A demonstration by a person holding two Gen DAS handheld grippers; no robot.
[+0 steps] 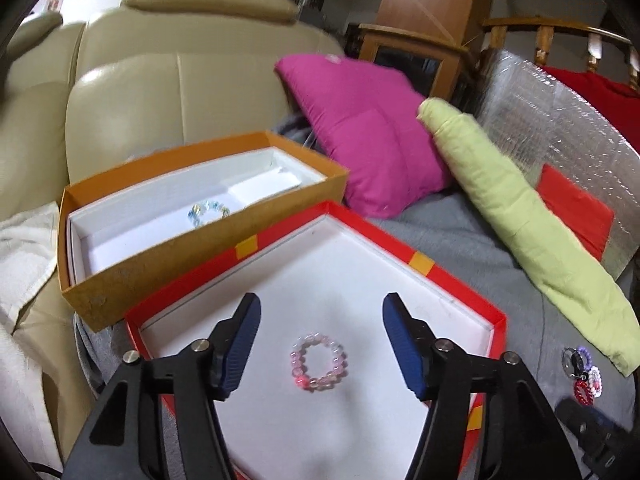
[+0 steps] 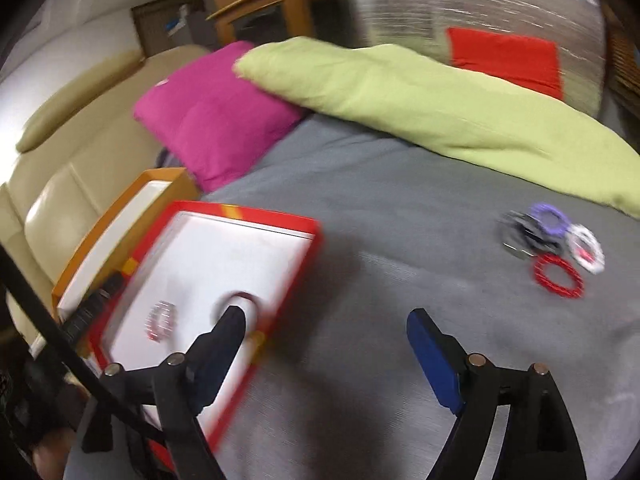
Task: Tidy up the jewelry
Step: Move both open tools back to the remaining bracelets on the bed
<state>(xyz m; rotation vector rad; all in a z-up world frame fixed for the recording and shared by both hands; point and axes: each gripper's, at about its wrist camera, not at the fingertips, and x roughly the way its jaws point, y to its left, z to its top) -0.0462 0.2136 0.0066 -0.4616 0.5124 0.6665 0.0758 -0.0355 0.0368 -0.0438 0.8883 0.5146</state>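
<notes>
Left gripper [image 1: 322,314] sits low centre in left wrist view, jaws spread, nothing between the pads. We see it hanging over the red box [image 1: 456,280], white-lined, w/ the pink bead bracelet [image 1: 319,362] lying flat on the lining just below the gap between the fingers, touching neither.

Upper left of that frame: orange box [image 1: 200,248], also white-lined, w/ a pale blue-clear bracelet [image 1: 208,213] inside. Orange box touches the red box's far-left side.

Right gripper [image 2: 326,320] is low centre in right wrist view, jaws wide apart and empty. Its left finger overlaps the red box's [image 2: 316,240] near edge in frame; its right finger is over the grey blanket [image 2: 380,200]. Frame is motion-blurred, so we cannot tell whether there is contact.

Loose pile at right of that frame on the blanket: red bracelet [image 2: 559,276], white one [image 2: 587,251], purple one [image 2: 550,218], plus dark pieces [image 2: 520,236] too blurred to ID. Well apart from both boxes.

Background: magenta pillow [image 2: 216,116] and green bolster [image 2: 420,104] across the upper frame, beige sofa [image 1: 132,92] at left.
</notes>
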